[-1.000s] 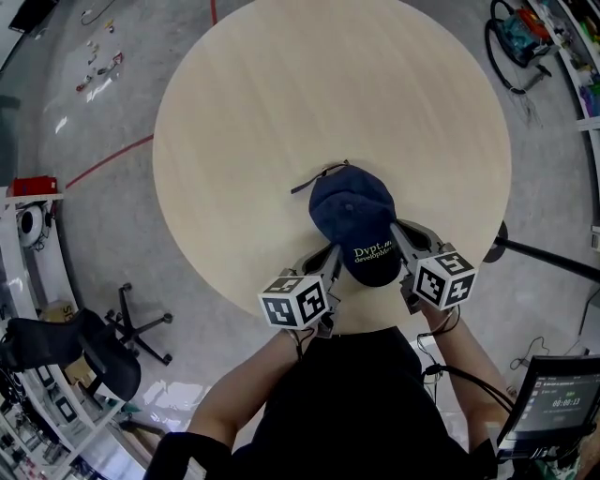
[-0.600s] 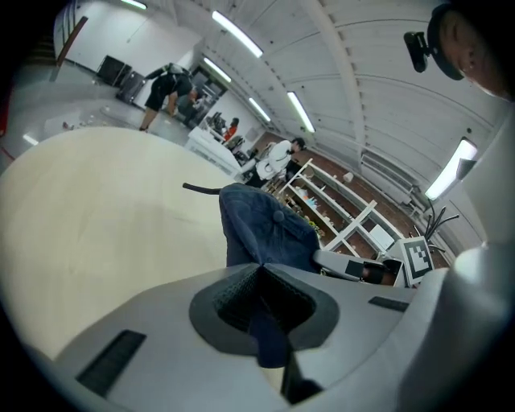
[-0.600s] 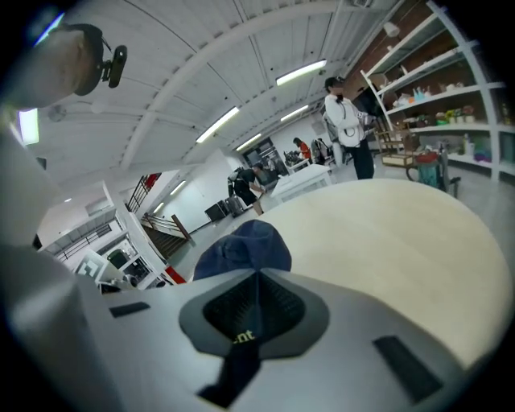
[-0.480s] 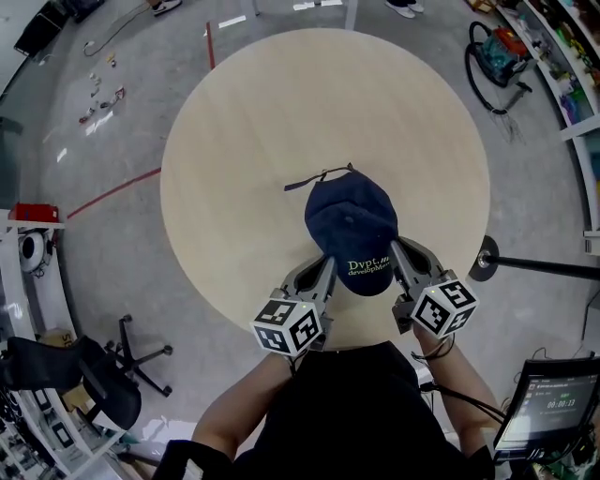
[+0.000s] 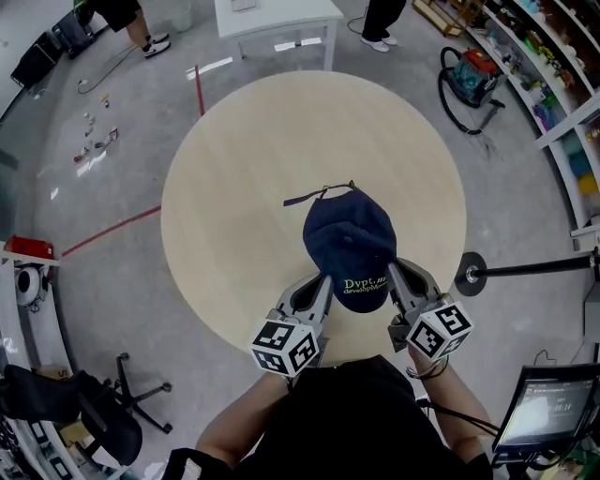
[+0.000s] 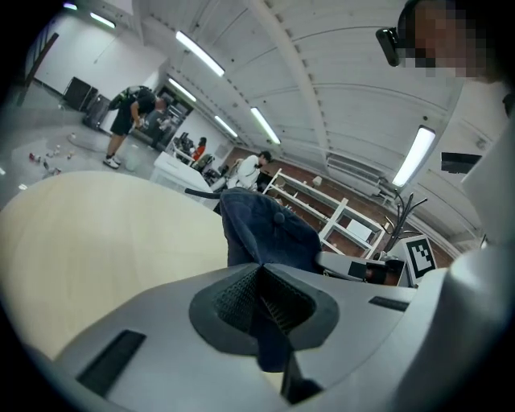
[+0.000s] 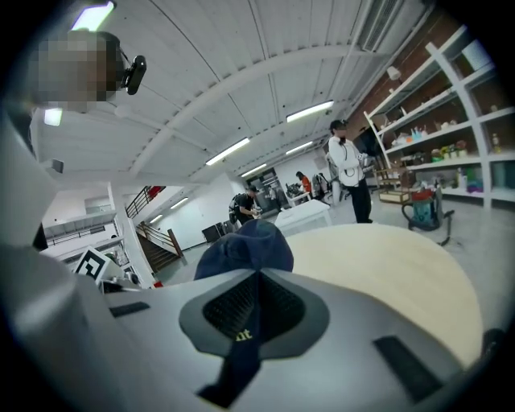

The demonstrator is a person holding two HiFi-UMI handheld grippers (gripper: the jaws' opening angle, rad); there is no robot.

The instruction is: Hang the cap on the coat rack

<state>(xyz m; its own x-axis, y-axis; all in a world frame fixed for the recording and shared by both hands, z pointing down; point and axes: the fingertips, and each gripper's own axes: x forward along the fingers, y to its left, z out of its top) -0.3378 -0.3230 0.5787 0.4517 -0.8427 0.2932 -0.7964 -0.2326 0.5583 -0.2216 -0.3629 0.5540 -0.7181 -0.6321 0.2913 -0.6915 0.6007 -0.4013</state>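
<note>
Navy fabric is pinched in two claws at the near edge of the scene. The left claw [image 5: 325,283] is closed on one side of the brim and the right claw [image 5: 395,277] on the other, each with cloth squeezed between its meshed pads. Only one cap [image 5: 351,246] is seen. It is held over the near part of the single round wooden desk [image 5: 244,178], brim toward the person and crown pointing away. Green lettering is seen on the brim, and a loose back strap [image 5: 305,197] sticks out at the far side. Nothing else is seen on the desk.

Just beside the desk's right edge the round black base of one coat rack [image 5: 472,274] is seen, its pole running off to the right. A monitor [image 5: 548,412] is lit at the near right and one black office chair [image 5: 89,398] stands at the near left. A red tape line [image 5: 105,231] is laid across the grey floor to the left.

Farther off, a teal vacuum cleaner [image 5: 466,80] with a black hose sits by shelves [image 5: 562,70] stocked with small goods. A white table [image 5: 277,14] stands beyond the desk, with the legs of two people seen beside it.
</note>
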